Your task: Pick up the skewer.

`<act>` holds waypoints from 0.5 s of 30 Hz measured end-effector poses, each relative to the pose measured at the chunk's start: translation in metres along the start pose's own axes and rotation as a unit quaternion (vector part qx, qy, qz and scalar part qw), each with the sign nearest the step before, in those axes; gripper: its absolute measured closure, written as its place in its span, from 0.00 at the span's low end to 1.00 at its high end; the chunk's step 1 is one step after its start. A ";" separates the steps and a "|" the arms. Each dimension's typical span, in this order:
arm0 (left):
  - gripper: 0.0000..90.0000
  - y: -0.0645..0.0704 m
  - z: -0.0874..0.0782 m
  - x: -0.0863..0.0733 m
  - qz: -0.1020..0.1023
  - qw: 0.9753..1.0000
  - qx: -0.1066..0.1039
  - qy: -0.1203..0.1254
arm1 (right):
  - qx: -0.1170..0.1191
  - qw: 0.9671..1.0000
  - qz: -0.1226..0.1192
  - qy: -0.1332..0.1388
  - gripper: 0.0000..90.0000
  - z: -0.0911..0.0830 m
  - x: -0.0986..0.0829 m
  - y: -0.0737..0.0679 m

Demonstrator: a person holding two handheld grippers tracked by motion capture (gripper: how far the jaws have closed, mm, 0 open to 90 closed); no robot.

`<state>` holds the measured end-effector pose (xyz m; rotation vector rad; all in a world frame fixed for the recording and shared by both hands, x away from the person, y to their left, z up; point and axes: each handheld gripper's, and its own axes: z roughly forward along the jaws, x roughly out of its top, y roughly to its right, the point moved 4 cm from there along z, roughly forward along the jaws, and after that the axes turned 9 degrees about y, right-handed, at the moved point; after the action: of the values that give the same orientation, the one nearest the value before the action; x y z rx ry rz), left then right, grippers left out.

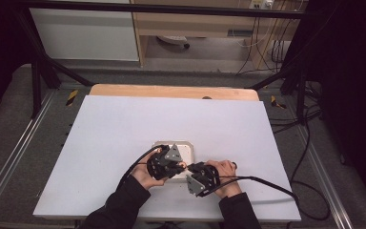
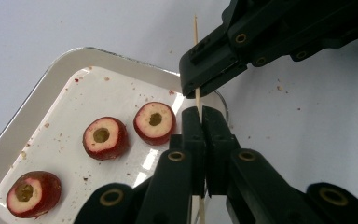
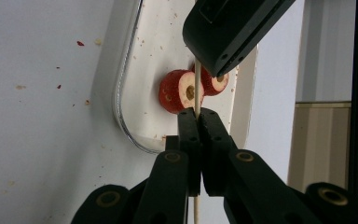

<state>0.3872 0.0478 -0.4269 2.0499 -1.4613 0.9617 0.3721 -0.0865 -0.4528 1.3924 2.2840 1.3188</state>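
Observation:
A thin wooden skewer (image 2: 196, 42) is clamped by both grippers at once, over the near right corner of a white tray (image 2: 42, 93). My left gripper (image 2: 200, 109) is shut on the skewer's lower part. My right gripper (image 2: 196, 89) is shut on it just beyond, and the pointed tip sticks out past it. Three cored red fruits lie on the tray: one (image 2: 154, 122) near the jaws, one (image 2: 105, 137) beside it, one (image 2: 32, 193) at the tray's end. In the right gripper view my right gripper (image 3: 198, 112) pinches the skewer (image 3: 196, 93) below my left gripper (image 3: 214, 70).
The tray (image 1: 189, 149) lies on a white sheet (image 1: 171, 119) that covers the table, with both hands close together at its near edge. Red and tan crumbs speckle the tray and the sheet. Cables trail from each gripper toward the near right.

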 end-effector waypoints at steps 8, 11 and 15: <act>0.87 -0.007 -0.005 -0.006 -0.023 0.999 -0.006 -0.038 | -0.010 1.000 -0.015 -0.007 0.99 -0.004 0.001 0.003; 0.89 -0.008 -0.006 -0.006 -0.029 0.998 -0.008 -0.054 | -0.010 0.999 -0.027 -0.019 0.99 -0.002 0.004 0.003; 0.93 -0.009 -0.006 -0.007 -0.029 0.997 -0.012 -0.077 | -0.006 0.999 -0.045 -0.028 0.99 0.001 0.007 0.005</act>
<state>0.3929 0.0595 -0.4276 2.1784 -1.4724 0.7744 0.3723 -0.0794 -0.4476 1.2902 2.2707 1.2483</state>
